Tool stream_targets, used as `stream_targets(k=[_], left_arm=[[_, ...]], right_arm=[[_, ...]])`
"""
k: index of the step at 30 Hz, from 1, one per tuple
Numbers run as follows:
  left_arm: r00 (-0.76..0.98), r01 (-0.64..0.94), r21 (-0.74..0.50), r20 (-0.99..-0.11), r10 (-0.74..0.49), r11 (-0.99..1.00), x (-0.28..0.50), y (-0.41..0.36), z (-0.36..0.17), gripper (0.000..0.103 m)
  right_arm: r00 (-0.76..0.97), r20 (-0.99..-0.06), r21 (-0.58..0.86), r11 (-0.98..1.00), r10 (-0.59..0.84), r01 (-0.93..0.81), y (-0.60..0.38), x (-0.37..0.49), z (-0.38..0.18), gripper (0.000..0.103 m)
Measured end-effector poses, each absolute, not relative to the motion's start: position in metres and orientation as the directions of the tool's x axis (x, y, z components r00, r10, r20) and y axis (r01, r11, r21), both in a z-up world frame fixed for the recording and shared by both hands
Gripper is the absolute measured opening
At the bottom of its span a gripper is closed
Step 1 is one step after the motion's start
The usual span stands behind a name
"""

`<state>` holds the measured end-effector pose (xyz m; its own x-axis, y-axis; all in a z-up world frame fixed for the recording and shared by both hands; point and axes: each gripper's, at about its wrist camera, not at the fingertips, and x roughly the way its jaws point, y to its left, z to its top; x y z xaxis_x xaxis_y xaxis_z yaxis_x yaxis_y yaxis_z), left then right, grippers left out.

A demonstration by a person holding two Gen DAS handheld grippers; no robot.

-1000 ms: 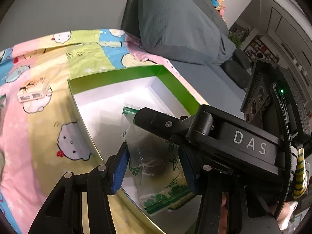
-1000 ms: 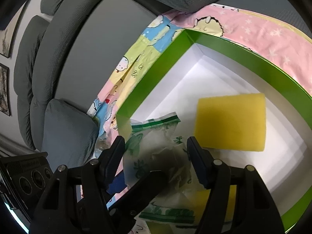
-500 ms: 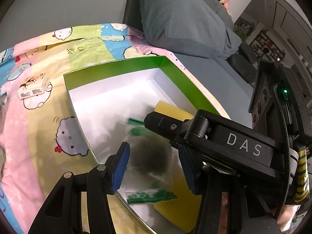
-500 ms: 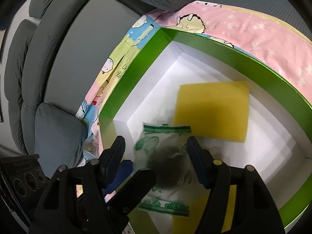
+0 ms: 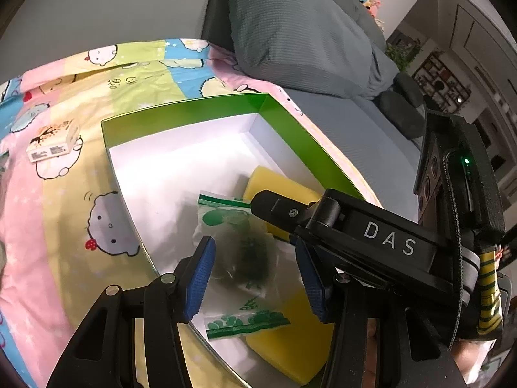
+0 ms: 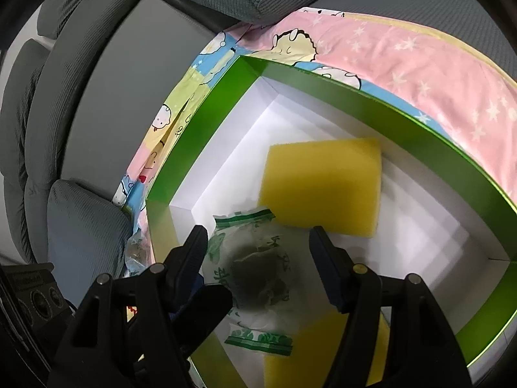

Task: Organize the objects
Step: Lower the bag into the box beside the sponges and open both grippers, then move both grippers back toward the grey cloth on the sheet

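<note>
The little clear bag [image 5: 240, 252] with green print and something dark inside was up between the jaws a second ago, crumpled and lifted; now it lies flat on the white floor of the green box [image 5: 181, 110], low in the middle of the left wrist picture. One of its corners rests on a yellow sponge [image 6: 323, 187], and a second yellow sponge [image 5: 290, 349] sits at the bottom edge of the frame, just under the bag's other end. Both grippers hover over it. The left gripper [image 5: 255, 278] has its blue-padded jaws part way apart with nothing pinched between them, and the right gripper [image 6: 258, 268] has its jaws a bit wider, also holding nothing (the bag only shows through the gap). So it looks like the bag has been let go and is now put away in the box with the sponges. A small white carton [image 5: 53, 144] sits outside the box on the cartoon blanket [image 5: 64, 226], at the left of the frame. My guess is that it is a good next thing to pick up.
</note>
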<state>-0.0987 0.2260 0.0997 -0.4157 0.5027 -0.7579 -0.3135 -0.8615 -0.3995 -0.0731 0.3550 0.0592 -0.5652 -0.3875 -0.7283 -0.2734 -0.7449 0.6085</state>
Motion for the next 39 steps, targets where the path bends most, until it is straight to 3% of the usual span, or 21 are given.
stream_targets(k=[13,17,22,23,24,26,32,35,39], left_arm=[[-0.512,-0.282,-0.433,-0.687,0.516,-0.856,-0.073,0.18,0.124,0.052],[-0.56,-0.227,-0.481,-0.647,0.517,-0.847,-0.055,0.137,0.129,0.052],[-0.606,-0.106,-0.488,-0.659,0.445,-0.867,-0.031,0.082,0.127,0.052],[-0.62,-0.077,-0.485,-0.661,0.422,-0.871,-0.025,0.068,0.127,0.054],[-0.63,-0.056,-0.483,-0.662,0.407,-0.874,-0.021,0.059,0.126,0.065],[-0.655,-0.002,-0.478,-0.663,0.363,-0.878,-0.01,0.036,0.124,0.074],[-0.709,0.161,-0.426,-0.677,0.196,-0.89,0.014,-0.023,0.111,0.075],[-0.69,0.303,-0.416,-0.716,0.103,-0.857,0.018,-0.061,0.102,0.075],[-0.703,0.373,-0.458,-0.708,0.077,-0.807,0.029,-0.092,0.095,0.075]], right_arm=[[-0.59,-0.739,0.554,-0.792,-0.325,-0.257,0.343,-0.072,0.071,0.065],[-0.583,-0.767,0.475,-0.848,-0.268,-0.234,0.323,-0.072,0.076,0.074],[-0.611,-0.753,0.448,-0.871,-0.246,-0.202,0.3,-0.066,0.083,0.078],[-0.622,-0.747,0.438,-0.878,-0.235,-0.194,0.296,-0.065,0.085,0.078],[-0.631,-0.742,0.429,-0.883,-0.226,-0.188,0.293,-0.063,0.088,0.079],[-0.654,-0.729,0.414,-0.891,-0.203,-0.186,0.288,-0.059,0.093,0.083],[-0.739,-0.657,0.398,-0.902,-0.152,-0.168,0.272,-0.04,0.117,0.085],[-0.795,-0.574,0.443,-0.891,-0.196,-0.101,0.26,-0.019,0.134,0.097],[-0.81,-0.492,0.46,-0.885,-0.321,0.071,0.222,-0.012,0.146,0.098]])
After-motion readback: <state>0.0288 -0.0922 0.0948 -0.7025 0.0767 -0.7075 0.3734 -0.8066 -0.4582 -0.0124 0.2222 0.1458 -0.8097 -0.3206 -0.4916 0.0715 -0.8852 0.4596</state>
